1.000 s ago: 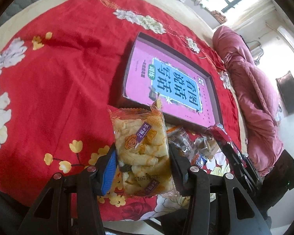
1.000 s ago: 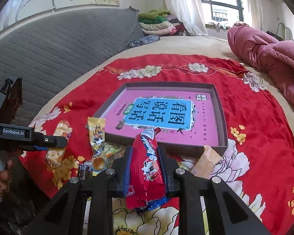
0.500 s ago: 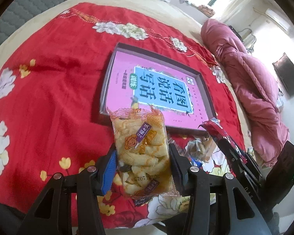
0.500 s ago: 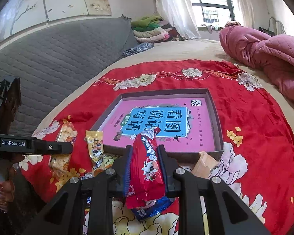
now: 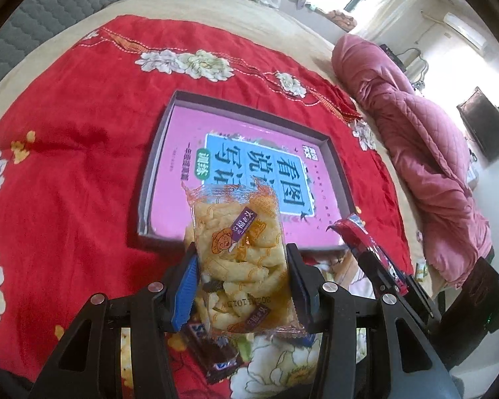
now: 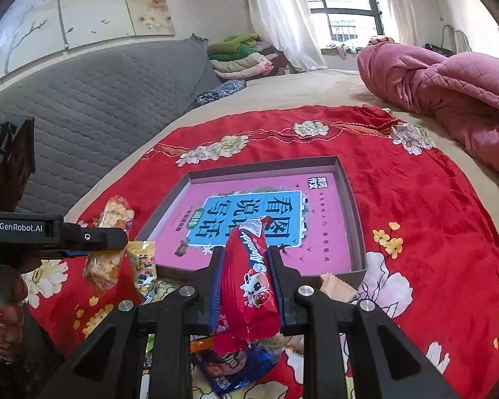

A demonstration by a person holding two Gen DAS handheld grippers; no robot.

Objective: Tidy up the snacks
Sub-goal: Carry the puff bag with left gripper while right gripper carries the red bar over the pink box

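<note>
Left wrist: fingers (image 5: pixel 193 276) clamp the puffed-snack bag (image 5: pixel 239 252) above the tray (image 5: pixel 149 179).

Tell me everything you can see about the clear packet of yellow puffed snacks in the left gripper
The snack packet is a clear plastic pillow bag with crimped, orange-tinted ends, filled with pale yellow puffed sticks. It carries an orange cartoon face, purple labels and a printed date code near the bottom. It stands roughly upright, its sides pinched between the left gripper with blue-edged pads, lifted off the red floral cloth. Its top end overlaps the near edge of the shallow box in this view. The right wrist view shows it hanging clear of the cloth.
</note>
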